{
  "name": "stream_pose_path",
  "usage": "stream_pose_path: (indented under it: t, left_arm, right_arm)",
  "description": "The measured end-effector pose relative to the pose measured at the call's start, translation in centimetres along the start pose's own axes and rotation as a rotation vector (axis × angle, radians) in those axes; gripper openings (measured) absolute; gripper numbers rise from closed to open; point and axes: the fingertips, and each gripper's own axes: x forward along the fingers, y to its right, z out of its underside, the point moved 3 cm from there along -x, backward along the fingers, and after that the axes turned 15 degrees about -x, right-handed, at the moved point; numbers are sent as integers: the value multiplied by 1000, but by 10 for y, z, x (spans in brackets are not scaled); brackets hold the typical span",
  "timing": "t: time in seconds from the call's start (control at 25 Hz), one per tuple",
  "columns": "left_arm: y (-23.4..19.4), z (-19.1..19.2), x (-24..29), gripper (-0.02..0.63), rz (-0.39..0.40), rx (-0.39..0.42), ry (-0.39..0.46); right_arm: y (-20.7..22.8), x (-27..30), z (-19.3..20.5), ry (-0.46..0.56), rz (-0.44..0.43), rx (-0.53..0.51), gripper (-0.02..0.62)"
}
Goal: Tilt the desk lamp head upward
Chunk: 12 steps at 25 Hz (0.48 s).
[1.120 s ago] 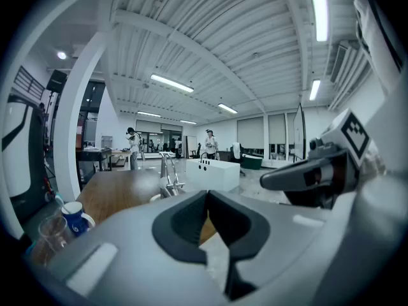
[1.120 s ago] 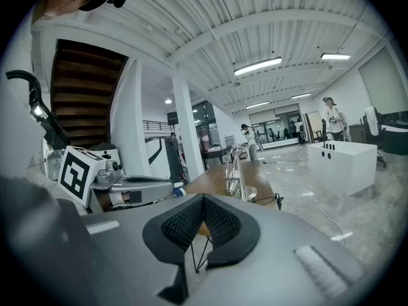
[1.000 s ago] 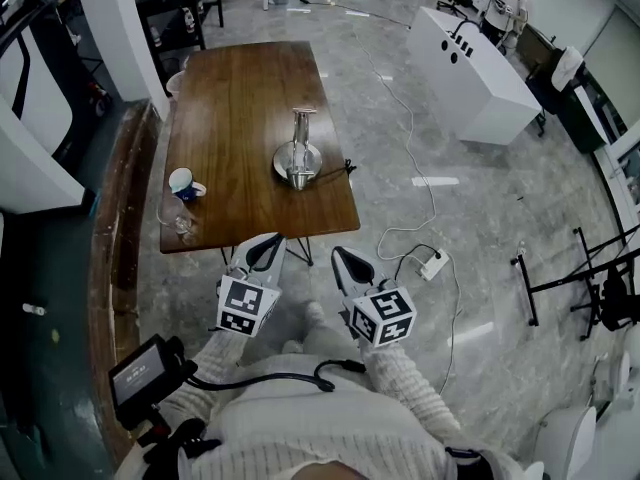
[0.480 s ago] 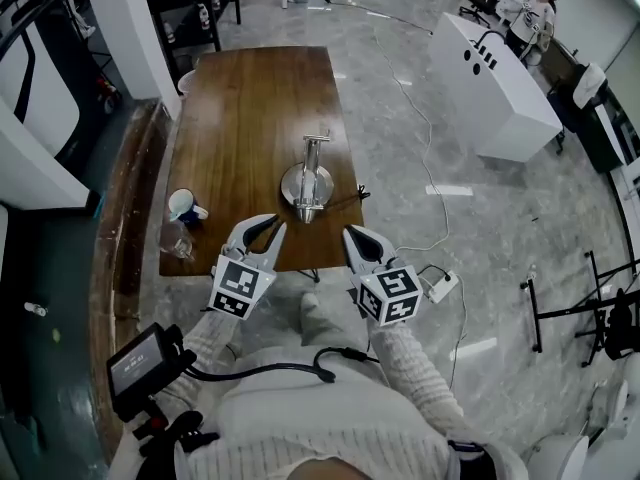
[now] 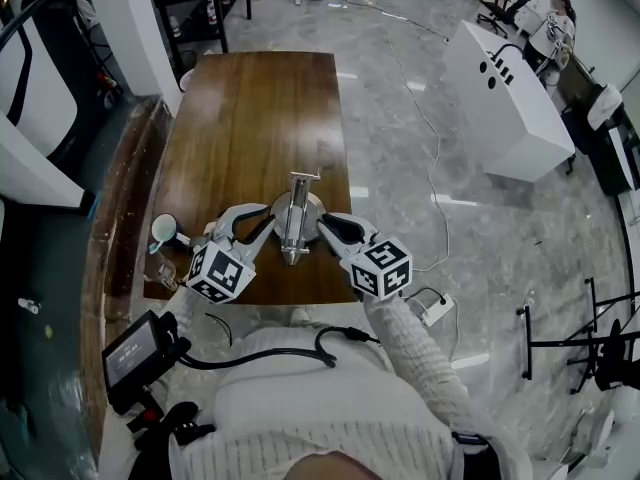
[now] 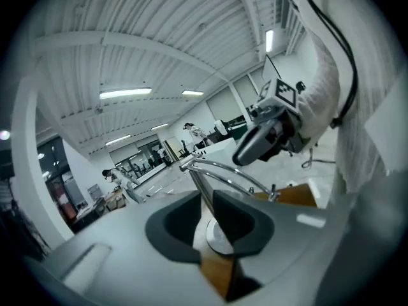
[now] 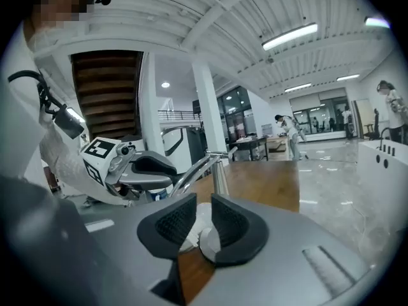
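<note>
The chrome desk lamp (image 5: pixel 293 218) stands on the near end of the wooden table (image 5: pixel 250 118); its round base is behind and its head points toward me. My left gripper (image 5: pixel 264 230) sits just left of the lamp, and my right gripper (image 5: pixel 322 226) just right of it. Both flank the lamp without touching it. In the left gripper view the jaws (image 6: pixel 204 217) are opening, with a narrow gap and nothing between them; the lamp's arm (image 6: pixel 224 171) lies beyond. In the right gripper view the jaws (image 7: pixel 204 218) are also opening and hold nothing, with the lamp's post (image 7: pixel 219 178) ahead.
A blue-and-white mug (image 5: pixel 162 231) and a clear glass (image 5: pixel 166 268) stand at the table's near left corner. A power strip (image 5: pixel 432 309) and its cable lie on the floor to the right. A white counter (image 5: pixel 510 98) stands farther right, with a person (image 5: pixel 556 23) behind it.
Both grippers have moved forward from below the table's near edge to either side of the lamp. The view has shifted closer to the table. The jaws have parted slightly.
</note>
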Motion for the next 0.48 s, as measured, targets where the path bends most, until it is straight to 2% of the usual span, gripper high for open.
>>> stream_pose_path:
  t: [0.04, 0.2, 0.36, 0.48]
  left_arm:
    - [3, 1, -1, 52, 13, 59, -13]
    - [17, 9, -1, 72, 42, 270, -30]
    - [-12, 15, 43, 144, 98, 335, -34]
    - [-32, 17, 63, 189, 121, 420, -28]
  right_arm:
    - [0, 4, 2, -9, -26, 4, 92]
    - [2, 26, 12, -30, -87, 19, 126]
    - [42, 82, 19, -36, -173, 104, 199]
    - [63, 118, 23, -59, -187, 110, 230]
